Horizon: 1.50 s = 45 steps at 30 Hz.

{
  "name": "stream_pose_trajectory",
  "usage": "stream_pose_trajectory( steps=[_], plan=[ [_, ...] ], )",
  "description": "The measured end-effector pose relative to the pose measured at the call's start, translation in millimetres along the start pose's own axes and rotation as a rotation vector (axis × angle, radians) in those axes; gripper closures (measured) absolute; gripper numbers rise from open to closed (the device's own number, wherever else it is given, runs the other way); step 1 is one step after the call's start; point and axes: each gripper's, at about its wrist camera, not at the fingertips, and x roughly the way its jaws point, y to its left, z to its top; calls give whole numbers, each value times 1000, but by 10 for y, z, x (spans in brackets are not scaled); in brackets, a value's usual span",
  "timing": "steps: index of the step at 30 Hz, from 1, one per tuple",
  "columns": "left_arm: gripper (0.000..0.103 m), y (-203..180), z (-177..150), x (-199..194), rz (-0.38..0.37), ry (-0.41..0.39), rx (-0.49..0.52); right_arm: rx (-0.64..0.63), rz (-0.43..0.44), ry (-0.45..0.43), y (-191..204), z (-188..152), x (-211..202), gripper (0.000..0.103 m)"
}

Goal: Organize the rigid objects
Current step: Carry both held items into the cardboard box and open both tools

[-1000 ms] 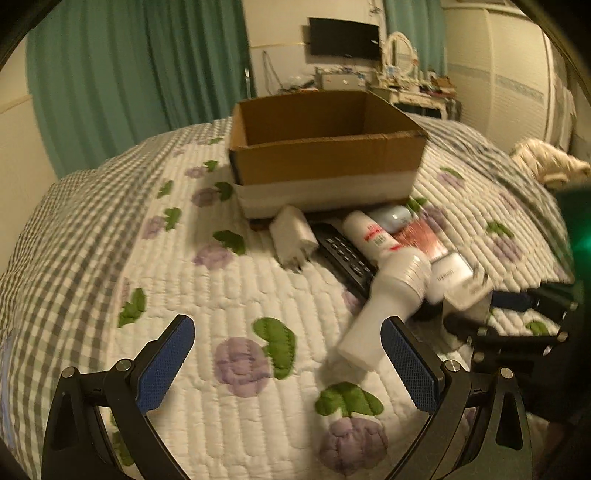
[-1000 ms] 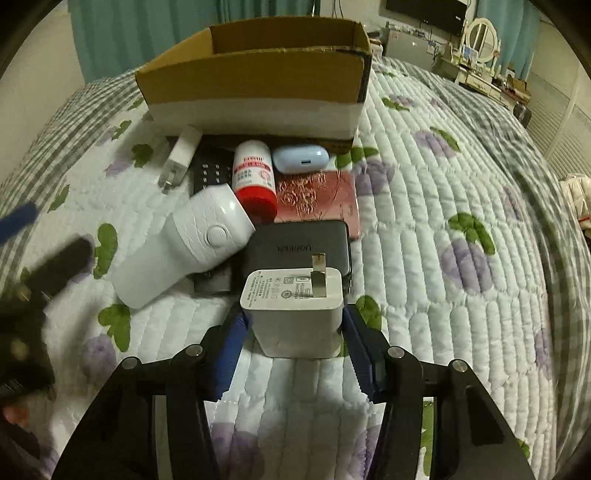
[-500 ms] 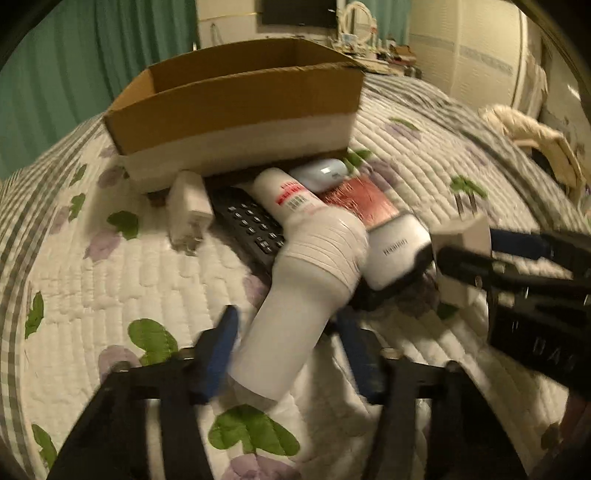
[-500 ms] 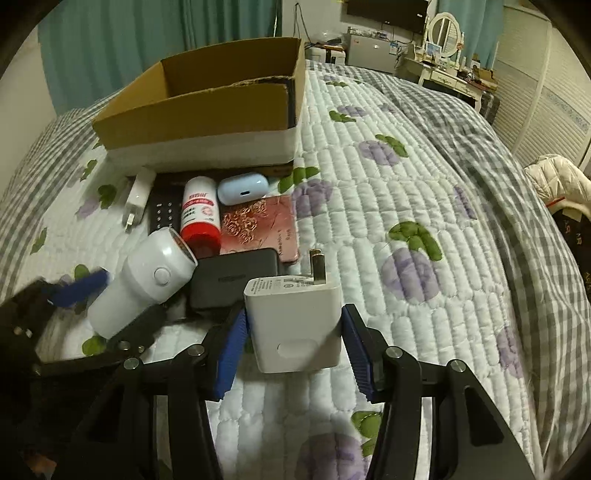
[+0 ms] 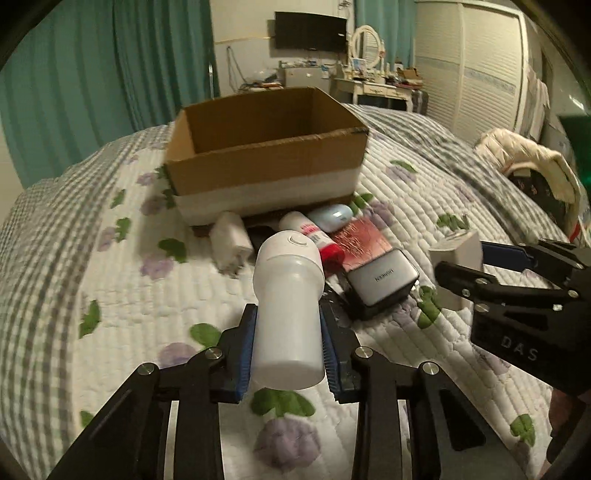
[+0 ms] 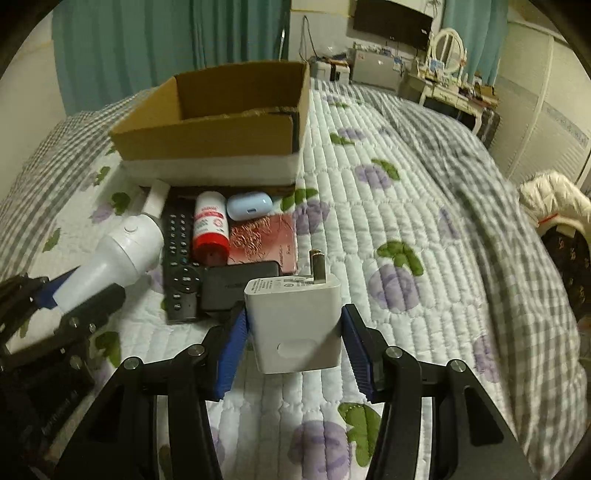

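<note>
Left wrist – dark grey charger (image 5: 382, 280) reads UGREEN

Teal curtains (image 5: 110, 74), wall-mounted television (image 5: 310, 31), white wardrobe (image 5: 476, 62), quilted floral bed (image 6: 406, 221)

The box (image 6: 218, 147) sits on the bed (image 6: 406, 229). Just before the box lie, left to right, a small plug (image 6: 157, 194), a remote (image 6: 179, 258), a bottle (image 6: 209, 229) and an earbud case (image 6: 249, 206). A booklet (image 6: 266, 242) lies before the case, and a power bank (image 6: 236, 286) nearer still.
</note>
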Motion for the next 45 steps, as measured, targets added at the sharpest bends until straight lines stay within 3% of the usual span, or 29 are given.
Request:
stream_pose_trajectory(
  steps=[10,22,27,37,45],
  plan=[
    [71,117,436,-614,39,-96,-19,-50,42,-85,99,279,-533,52],
    [71,332,1253,-773,49,-192,-60,-67,73,-199,68,1170,-855,52],
    [70,441,1587,-542,55,-198,-63,-78,86,-213,71,1635,-675,52],
    [70,693,1983,483,67,-137,-82,-83,123,-174,164,2359,168,52],
    [70,776,1992,1143,73,-86,-101,-85,112,-116,280,2503,897,52]
  ],
)
